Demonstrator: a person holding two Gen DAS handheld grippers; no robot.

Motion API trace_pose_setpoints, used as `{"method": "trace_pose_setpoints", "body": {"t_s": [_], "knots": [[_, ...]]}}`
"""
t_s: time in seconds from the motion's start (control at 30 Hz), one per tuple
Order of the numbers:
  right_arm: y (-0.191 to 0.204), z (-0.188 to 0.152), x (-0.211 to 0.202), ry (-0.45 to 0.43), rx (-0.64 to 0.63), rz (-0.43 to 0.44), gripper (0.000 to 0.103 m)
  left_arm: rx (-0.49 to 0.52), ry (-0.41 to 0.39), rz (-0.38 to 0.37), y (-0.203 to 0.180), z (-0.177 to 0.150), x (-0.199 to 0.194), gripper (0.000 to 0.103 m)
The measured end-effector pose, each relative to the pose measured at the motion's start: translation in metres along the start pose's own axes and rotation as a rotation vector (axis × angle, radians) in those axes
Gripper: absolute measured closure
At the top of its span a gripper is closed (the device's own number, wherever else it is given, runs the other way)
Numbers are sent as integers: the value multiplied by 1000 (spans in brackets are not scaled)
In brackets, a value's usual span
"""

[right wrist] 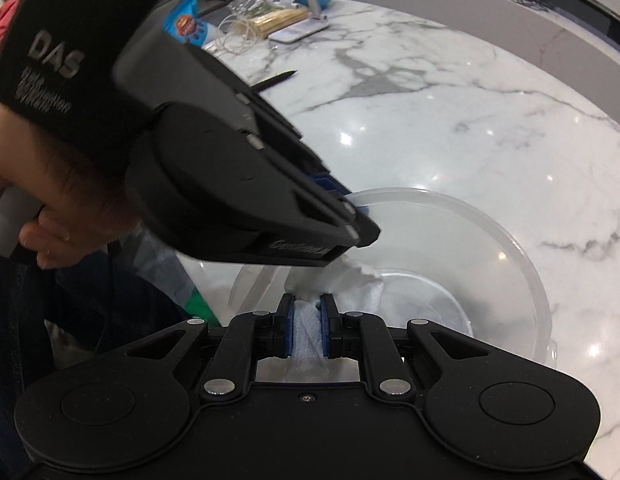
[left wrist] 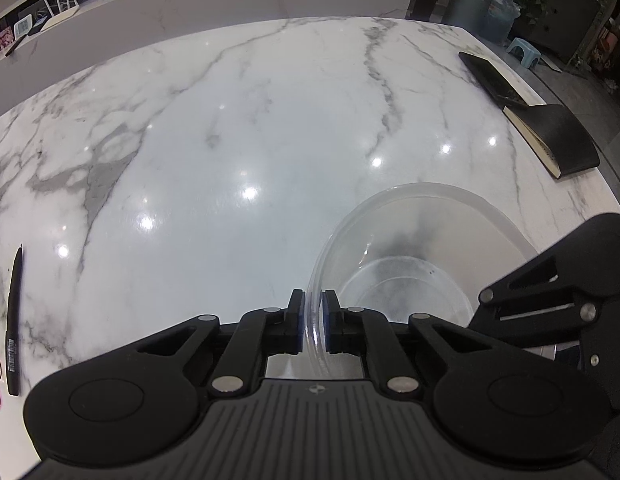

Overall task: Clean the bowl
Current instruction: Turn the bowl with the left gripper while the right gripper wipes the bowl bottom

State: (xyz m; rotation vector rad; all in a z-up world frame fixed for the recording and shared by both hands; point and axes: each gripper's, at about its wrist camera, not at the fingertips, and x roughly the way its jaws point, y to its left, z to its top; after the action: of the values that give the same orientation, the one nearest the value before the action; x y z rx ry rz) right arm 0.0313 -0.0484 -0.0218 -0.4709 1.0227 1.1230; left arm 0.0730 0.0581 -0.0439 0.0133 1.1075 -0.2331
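A clear plastic bowl [left wrist: 421, 240] stands on the white marble table [left wrist: 230, 140]. My left gripper [left wrist: 313, 300] is shut on the bowl's near rim, one finger inside and one outside. In the right wrist view the bowl [right wrist: 489, 264] lies ahead, with the left gripper's body [right wrist: 230, 184] clamped on its left rim. My right gripper [right wrist: 308, 308] is shut on a white cloth [right wrist: 357, 284], whose free end hangs inside the bowl near the bottom. The right gripper's body [left wrist: 557, 288] shows at the right edge of the left wrist view.
A black pen [left wrist: 14, 320] lies at the table's left edge. Two black notebooks [left wrist: 549, 136] lie at the far right. In the right wrist view a phone stand [right wrist: 302, 4], a cable bundle [right wrist: 246, 28] and another pen [right wrist: 276, 80] sit at the far left.
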Motion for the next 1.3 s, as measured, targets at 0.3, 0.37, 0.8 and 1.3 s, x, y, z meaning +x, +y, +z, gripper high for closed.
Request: {"method": "trace_pose_setpoints", "body": {"t_s": [0.3, 0.37, 0.8, 1.3], "knots": [[6, -5, 1, 60, -81, 6, 91, 155, 8, 5, -7, -2, -1, 95], [6, -5, 2, 69, -94, 12, 91, 195, 21, -3, -8, 1, 0, 95], [2, 4, 24, 112, -106, 9, 91, 223, 46, -37, -9, 8, 4, 95], [-18, 12, 43, 233, -175, -69, 91, 274, 64, -49, -8, 6, 3, 93]]}}
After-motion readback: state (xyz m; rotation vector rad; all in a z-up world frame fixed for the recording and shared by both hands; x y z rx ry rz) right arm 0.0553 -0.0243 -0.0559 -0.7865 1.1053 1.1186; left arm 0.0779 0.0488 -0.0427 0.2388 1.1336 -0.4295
